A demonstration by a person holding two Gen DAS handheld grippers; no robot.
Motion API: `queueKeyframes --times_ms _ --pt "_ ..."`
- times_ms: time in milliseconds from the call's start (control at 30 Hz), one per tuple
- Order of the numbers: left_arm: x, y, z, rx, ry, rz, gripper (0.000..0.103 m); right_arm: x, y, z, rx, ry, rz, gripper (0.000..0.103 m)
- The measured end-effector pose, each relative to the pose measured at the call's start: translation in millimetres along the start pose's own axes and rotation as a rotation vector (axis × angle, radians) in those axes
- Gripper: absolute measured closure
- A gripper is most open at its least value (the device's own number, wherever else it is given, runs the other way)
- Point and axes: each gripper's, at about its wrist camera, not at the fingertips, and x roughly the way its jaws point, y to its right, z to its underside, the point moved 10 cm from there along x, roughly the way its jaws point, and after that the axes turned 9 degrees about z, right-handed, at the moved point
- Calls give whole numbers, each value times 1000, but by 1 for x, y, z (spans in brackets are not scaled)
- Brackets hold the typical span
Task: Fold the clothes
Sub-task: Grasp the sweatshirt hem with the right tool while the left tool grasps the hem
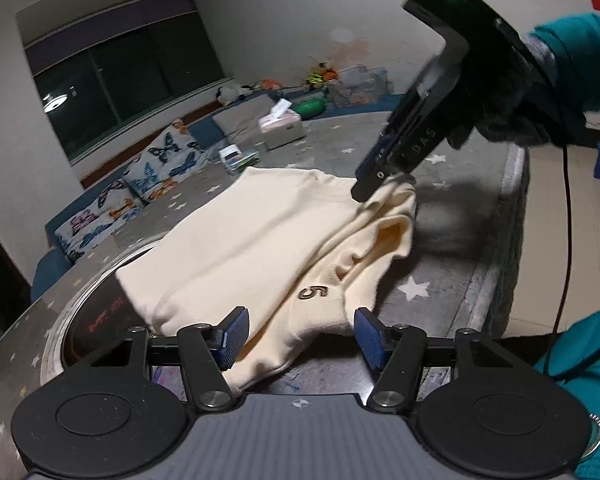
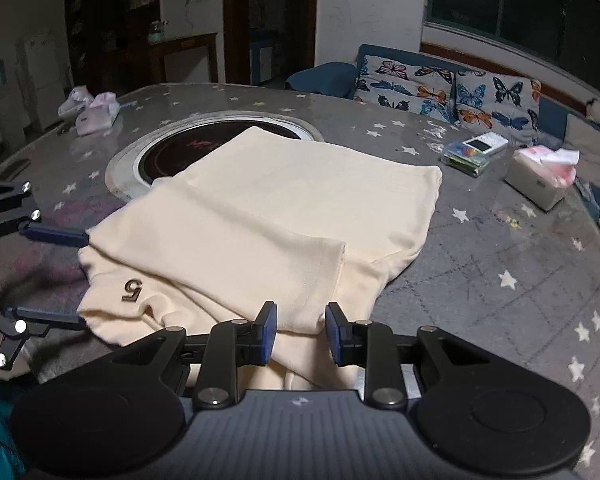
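The round grey bench with a white star pattern [image 2: 480, 248] carries a circular black inset cooktop with a metal rim [image 2: 168, 152] at its centre. A cream-coloured cotton garment bearing a small dark embroidered numeral 5 [image 2: 284, 216] lies partly over that cooktop, laid in overlapping layers with one panel already doubled across the body; the edges are roughly straight but the near end is rumpled.

The right hand-held gripper [image 1: 380, 184] is seen from the left wrist view with its fingers clenched on a bunched corner of the garment, lifting it slightly off the bench. In its own view the jaws appear apart, with cloth running beneath them, so the grasp is judged from the left view. The left hand-held gripper [image 1: 300, 336] is released, jaws wide, at the garment's near edge beside the numeral, cloth lying between the pads but not pinched.

Judgement: a fold is in hand, with one corner raised. The next move calls for the left hand-held gripper to secure the matching edge so both corners travel together and land square.

A white tissue box [image 2: 540, 180] stands well apart.
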Motion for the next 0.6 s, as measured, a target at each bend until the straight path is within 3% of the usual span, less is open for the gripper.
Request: queueKeyframes --times_ms 67,133,200,267,400,600 --pt "2 2 -1 7 1 9 47 -6 -3 1 -30 0 -1 77" --pt "5 4 -1 13 3 18 59 -14 -7 3 -73 5 -2 76" --pt "7 5 -2 20 4 27 80 -22 -11 5 -116 10 -3 67" --pt "10 7 -3 26 6 36 86 -30 -16 8 -164 14 -8 64" --pt "5 -15 -18 -67 41 25 88 -39 -32 21 -283 23 -29 51" --pt "15 -45 -36 -159 65 16 88 -27 -52 22 -350 62 -30 51"
